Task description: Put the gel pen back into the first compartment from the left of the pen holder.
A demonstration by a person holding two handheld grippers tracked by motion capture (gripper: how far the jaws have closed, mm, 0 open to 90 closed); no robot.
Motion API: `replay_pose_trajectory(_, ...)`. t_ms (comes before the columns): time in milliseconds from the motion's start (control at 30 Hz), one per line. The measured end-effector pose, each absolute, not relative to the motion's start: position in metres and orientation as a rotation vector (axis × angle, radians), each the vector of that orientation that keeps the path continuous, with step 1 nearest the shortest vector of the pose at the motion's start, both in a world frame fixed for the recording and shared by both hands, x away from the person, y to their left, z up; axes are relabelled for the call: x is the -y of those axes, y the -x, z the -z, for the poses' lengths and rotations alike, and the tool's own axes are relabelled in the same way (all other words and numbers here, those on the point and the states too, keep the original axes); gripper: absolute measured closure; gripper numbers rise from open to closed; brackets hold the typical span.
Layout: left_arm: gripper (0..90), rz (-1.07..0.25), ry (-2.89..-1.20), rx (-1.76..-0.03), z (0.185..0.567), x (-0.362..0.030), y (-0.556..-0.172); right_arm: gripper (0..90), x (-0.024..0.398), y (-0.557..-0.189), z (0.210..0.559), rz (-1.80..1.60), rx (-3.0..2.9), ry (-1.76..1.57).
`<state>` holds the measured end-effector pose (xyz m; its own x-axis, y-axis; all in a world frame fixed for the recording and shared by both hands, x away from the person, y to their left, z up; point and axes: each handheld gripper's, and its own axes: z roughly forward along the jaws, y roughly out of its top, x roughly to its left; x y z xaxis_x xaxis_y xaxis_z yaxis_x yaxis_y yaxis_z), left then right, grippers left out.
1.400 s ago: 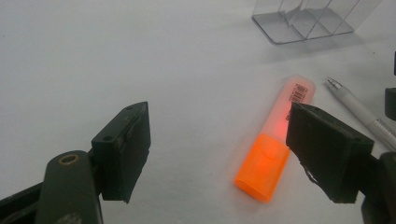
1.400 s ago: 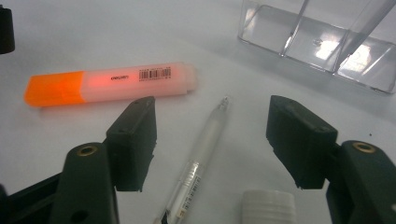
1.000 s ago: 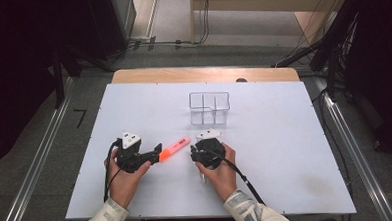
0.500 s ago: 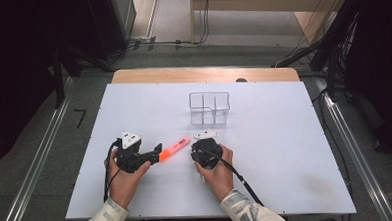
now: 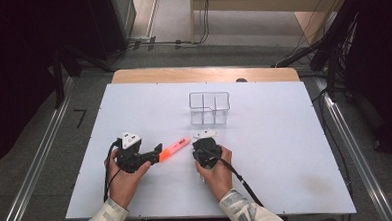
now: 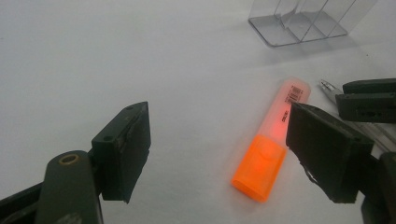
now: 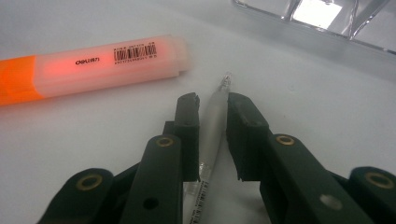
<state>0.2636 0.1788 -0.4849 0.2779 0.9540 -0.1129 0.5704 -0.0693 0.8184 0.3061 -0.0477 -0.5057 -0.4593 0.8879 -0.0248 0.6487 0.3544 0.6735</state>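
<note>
- Since the earlier high view both hands have kept their place; the right gripper (image 7: 212, 109) has just been closing its jaws, with the clear pen (image 7: 213, 122) lying between them.
- Left gripper (image 6: 215, 149): jaws spread wide and low over the white table (image 5: 286, 151), holding nothing. The orange highlighter (image 6: 271, 149) lies between them, close to one jaw, its orange cap end toward this gripper.
- In the high view the highlighter (image 5: 174, 148) lies slanted between the two grippers, touching neither hand.
- Right gripper: jaws drawn in close along both sides of the pen's barrel; whether the pads already press on it I cannot tell. The pen lies flat, tip pointing away from the hand toward the organiser.
- The highlighter's pale end (image 7: 177, 51) lies near the pen's tip, apart from it.
- The clear plastic organiser (image 5: 209, 108), with its compartments, stands just beyond the right gripper (image 5: 206, 149), in the way of any push forward.
- Open table lies wide to the right and far left; the near edge runs just under the person's sleeves.
</note>
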Motion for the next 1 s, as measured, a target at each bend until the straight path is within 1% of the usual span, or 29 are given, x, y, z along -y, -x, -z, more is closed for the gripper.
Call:
replay_pose_trajectory(500, 22.6, -0.603, -1.744, -1.395, 0.4847, -0.1789, -0.2634, 75.8, 0.0479, -0.3042, 0.5057, -0.864, -2.231, -1.374)
replay_pose_trajectory(633, 22.6, -0.603, -1.744, -1.395, 0.4847, -0.1789, -0.2634, 78.4, 0.0466, -0.3031, 0.5055, -0.869, -2.241, -1.370)
replay_pose_trajectory(1000, 22.6, -0.602, -1.740, -1.396, 0.4845, -0.1793, -0.2633, 78.9, 0.0455, -0.3009, 0.5041, -0.883, -2.253, -1.367)
